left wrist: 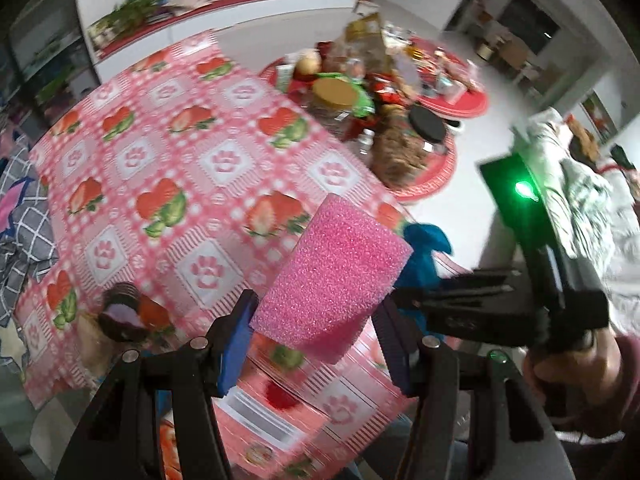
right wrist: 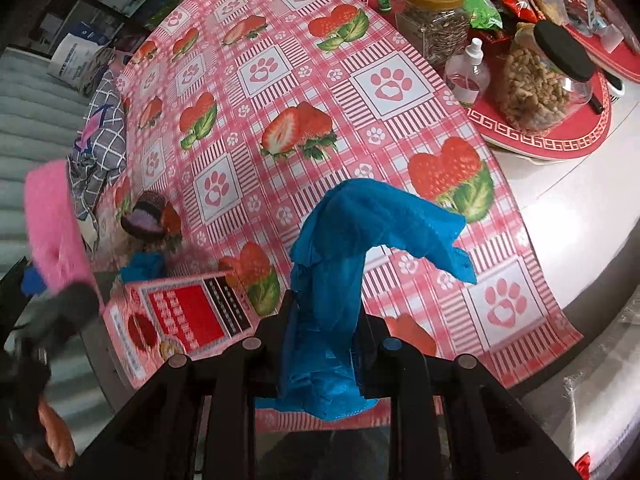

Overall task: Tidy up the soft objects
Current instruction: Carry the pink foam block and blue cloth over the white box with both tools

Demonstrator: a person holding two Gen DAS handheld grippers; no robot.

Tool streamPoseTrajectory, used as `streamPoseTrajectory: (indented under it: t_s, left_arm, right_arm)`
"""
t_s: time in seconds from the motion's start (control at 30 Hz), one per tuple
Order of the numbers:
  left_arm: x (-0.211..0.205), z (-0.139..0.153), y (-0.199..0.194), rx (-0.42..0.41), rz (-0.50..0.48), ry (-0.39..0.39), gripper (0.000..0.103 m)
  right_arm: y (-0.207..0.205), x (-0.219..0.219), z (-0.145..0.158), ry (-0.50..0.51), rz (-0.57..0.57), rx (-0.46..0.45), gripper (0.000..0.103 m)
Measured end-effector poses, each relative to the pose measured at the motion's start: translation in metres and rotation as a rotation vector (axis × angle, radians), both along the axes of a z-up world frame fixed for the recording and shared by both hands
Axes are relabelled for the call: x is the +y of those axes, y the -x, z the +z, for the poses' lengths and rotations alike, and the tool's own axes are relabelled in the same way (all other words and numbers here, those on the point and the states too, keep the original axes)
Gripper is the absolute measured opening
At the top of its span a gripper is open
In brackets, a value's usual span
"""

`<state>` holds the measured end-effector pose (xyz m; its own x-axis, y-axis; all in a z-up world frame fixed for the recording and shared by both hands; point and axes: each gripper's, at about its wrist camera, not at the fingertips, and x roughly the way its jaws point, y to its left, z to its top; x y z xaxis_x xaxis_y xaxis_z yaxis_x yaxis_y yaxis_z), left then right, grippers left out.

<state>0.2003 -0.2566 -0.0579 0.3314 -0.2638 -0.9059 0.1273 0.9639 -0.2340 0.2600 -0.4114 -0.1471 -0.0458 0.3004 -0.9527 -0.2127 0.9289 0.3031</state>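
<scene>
Each wrist camera looks steeply down past its own fingers, close above the strawberry-print tablecloth [left wrist: 168, 152], both facing toward the cluttered red trays [right wrist: 560, 140] beyond, sharing cloth, jars and the printed box [right wrist: 180, 320] nearest the fingers.

A coarse, open-pored pink foam sponge [left wrist: 332, 268] and a thin, matt blue cloth [right wrist: 352, 248] are seen. The table is covered by a smooth, faintly glossy printed tablecloth [right wrist: 280, 92].
</scene>
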Motion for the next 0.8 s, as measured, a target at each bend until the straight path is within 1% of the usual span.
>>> streamPoseTrajectory:
  t_s: [0.17, 0.4, 0.57, 0.8]
  left_arm:
    - [-0.02, 0.008, 0.034, 0.008, -0.074, 0.008, 0.062]
    - [-0.029, 0.007, 0.085, 0.035, -0.121, 0.006, 0.062]
    - [-0.019, 0.006, 0.117, 0.049, -0.088, 0.005, 0.062]
    - [0.013, 0.004, 0.153, 0.06, 0.019, 0.005, 0.062]
  right_arm:
    - [0.02, 0.0, 0.008, 0.032, 0.038, -0.023, 0.025]
    - [0.057, 0.005, 0.012, 0.073, 0.096, -0.04, 0.025]
    - [0.086, 0.016, 0.014, 0.083, 0.145, -0.037, 0.025]
    - [0.119, 0.038, 0.017, 0.089, 0.229, -0.038, 0.025]
